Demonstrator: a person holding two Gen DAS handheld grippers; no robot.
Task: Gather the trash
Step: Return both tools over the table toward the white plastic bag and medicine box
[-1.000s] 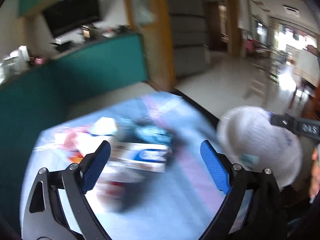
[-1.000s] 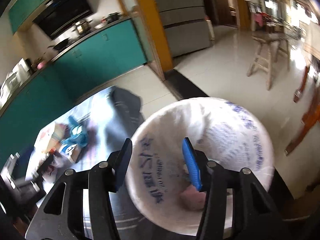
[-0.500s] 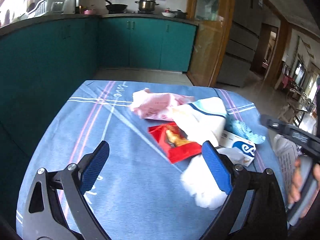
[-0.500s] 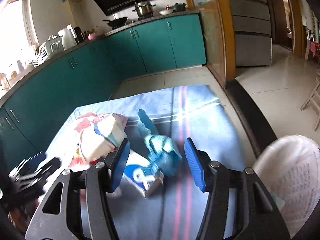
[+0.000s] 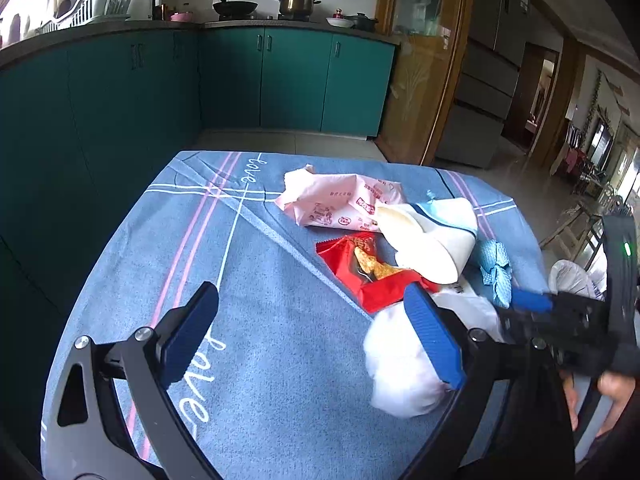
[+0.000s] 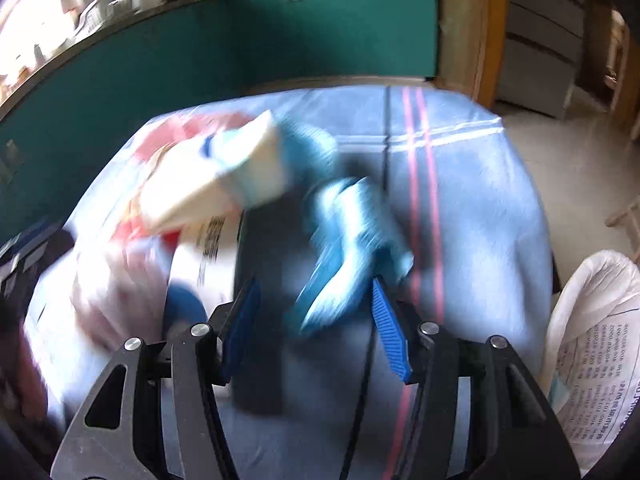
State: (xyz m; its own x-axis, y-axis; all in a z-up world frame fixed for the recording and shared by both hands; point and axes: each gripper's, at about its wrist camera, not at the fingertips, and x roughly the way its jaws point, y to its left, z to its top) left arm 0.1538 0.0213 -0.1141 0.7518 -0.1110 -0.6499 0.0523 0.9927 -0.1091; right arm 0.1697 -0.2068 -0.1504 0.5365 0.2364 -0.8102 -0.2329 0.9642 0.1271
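Trash lies on a blue tablecloth (image 5: 248,280): a pink wrapper (image 5: 340,200), a white cup-like carton (image 5: 436,240), a red snack packet (image 5: 368,276), a white crumpled bag (image 5: 400,364) and a blue crumpled wrapper (image 5: 496,268). My left gripper (image 5: 312,332) is open and empty, its right finger beside the white bag. My right gripper (image 6: 316,320) is open, with the blue wrapper (image 6: 352,240) just ahead between its fingers; that view is blurred. The right gripper also shows at the right of the left wrist view (image 5: 560,316).
A white sack-lined bin (image 6: 596,332) stands off the table's right edge. Teal kitchen cabinets (image 5: 240,80) run behind the table, with a wooden door frame and tiled floor to the right. A white box with blue print (image 6: 200,256) lies beside the blue wrapper.
Both grippers have swung from the white bin to the table. The right gripper has moved down and closer to the blue wrapper. The left gripper has moved slightly forward.
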